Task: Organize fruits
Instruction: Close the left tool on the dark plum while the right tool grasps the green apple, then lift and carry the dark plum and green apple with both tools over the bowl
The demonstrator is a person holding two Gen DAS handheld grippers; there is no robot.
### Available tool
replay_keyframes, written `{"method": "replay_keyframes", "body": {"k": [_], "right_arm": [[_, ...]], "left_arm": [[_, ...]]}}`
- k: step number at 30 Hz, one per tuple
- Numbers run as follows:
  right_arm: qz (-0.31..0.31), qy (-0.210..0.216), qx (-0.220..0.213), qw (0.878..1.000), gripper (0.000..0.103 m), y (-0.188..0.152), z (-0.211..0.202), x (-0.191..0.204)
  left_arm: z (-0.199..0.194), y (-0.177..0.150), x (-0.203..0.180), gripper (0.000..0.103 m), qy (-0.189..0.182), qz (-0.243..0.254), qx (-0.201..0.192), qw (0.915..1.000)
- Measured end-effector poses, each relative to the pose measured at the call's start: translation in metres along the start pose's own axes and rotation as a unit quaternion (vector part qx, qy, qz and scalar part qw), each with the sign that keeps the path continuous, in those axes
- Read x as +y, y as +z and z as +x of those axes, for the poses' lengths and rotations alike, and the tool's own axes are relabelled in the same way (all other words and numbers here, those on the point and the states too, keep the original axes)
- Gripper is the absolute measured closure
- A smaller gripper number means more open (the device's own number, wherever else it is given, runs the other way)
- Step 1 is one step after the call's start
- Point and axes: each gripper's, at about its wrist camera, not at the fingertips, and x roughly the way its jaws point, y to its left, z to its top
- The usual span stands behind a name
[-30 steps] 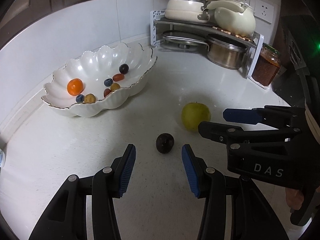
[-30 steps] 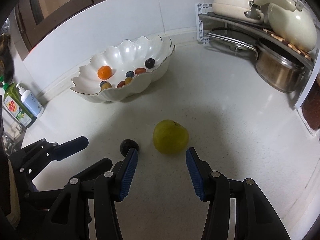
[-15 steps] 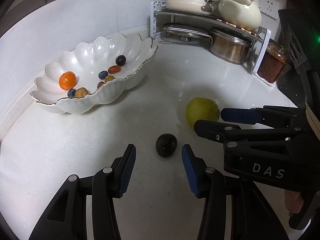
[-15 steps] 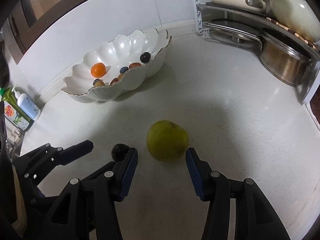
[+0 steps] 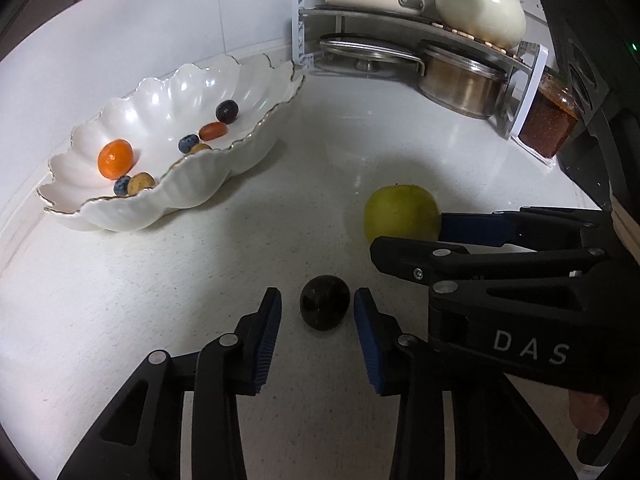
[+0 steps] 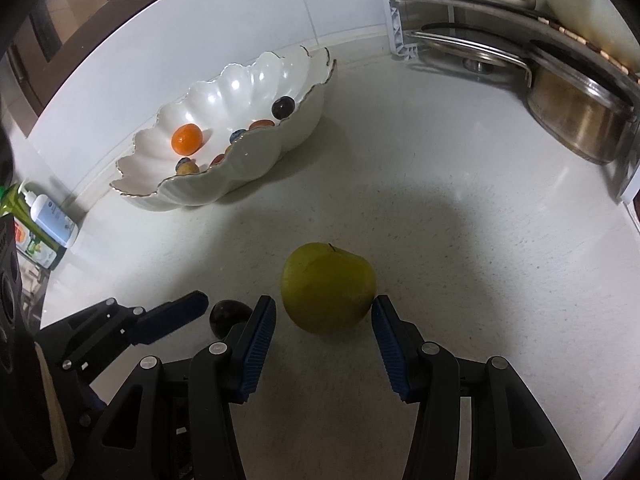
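Dark plum (image 5: 325,307) on counter between closing left gripper (image 5: 317,330) pads, not yet pinched; green apple (image 6: 328,286) between apart right gripper (image 6: 323,350) pads; squeeze gently, centred, then bowl (image 5: 192,188).

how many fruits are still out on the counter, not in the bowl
2. A small dark fruit lies between the left hand-held gripper's fingers; a green apple sits between the right one's. None looks hidden.
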Motion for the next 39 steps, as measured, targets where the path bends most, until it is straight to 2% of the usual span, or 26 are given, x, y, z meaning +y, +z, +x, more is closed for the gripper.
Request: {"method": "replay_keyframes", "body": {"k": [8, 32, 39], "right_arm": [[-0.003, 0.003, -0.001, 1.000, 0.053, 0.004, 0.007, -0.002], [-0.003, 0.001, -0.019, 1.000, 0.054, -0.001, -0.004, -0.002], [-0.007, -0.004, -0.028, 1.000, 0.054, -0.006, -0.016, 0.005]], "left_arm": [[0.006, 0.001, 0.000, 0.076, -0.011, -0.010, 0.005, 0.9999], [-0.012, -0.005, 0.012, 0.077, -0.005, -0.036, -0.007, 0.9993], [-0.026, -0.011, 0.025, 0.077, -0.002, -0.061, -0.013, 0.9980]]}}
